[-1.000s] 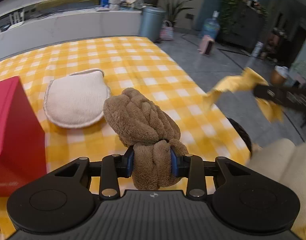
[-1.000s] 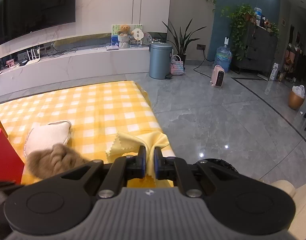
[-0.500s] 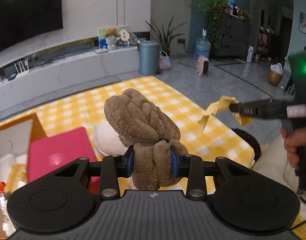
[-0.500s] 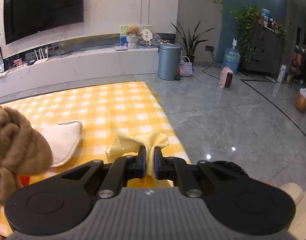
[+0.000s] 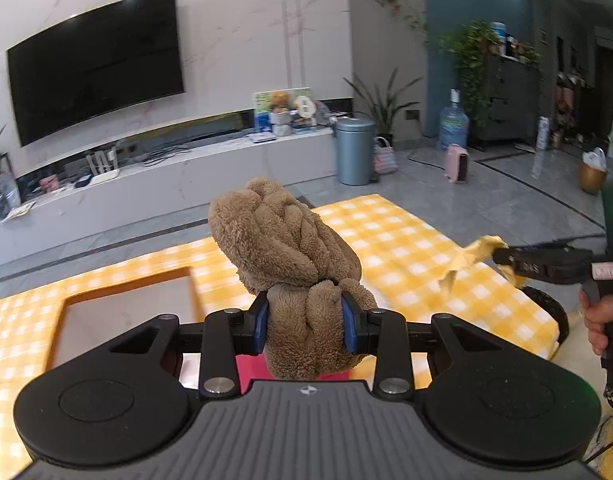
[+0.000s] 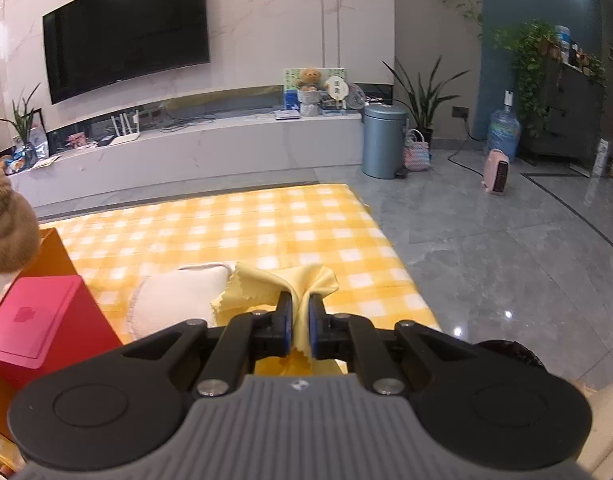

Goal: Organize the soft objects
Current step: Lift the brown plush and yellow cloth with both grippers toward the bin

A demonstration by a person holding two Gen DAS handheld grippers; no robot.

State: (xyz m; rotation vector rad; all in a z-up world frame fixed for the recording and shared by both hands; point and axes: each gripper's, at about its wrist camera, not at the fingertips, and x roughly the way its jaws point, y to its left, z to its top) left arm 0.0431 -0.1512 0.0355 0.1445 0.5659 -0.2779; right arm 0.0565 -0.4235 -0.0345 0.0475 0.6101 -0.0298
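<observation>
My left gripper [image 5: 305, 318] is shut on a fuzzy brown plush cloth [image 5: 284, 250] and holds it in the air above an open orange-rimmed box [image 5: 126, 312]. The brown cloth also shows at the left edge of the right wrist view [image 6: 6, 228]. My right gripper [image 6: 300, 326] is shut on a thin yellow cloth [image 6: 274, 284] above the yellow checked tabletop [image 6: 246, 224]; it shows at the right of the left wrist view [image 5: 502, 256], pinching that yellow cloth [image 5: 472, 254]. A cream pad [image 6: 178, 300] lies on the table.
A red box [image 6: 42, 316] stands left of the cream pad, beside the orange box's wall [image 6: 52, 252]. The table's right edge [image 6: 406, 276] drops to grey floor. A dark round bin [image 6: 510, 354] sits low at the right.
My left gripper has risen and swung left with the brown cloth, from over the cream pad to over the orange box. My right gripper has shifted slightly left, the yellow cloth still held.
</observation>
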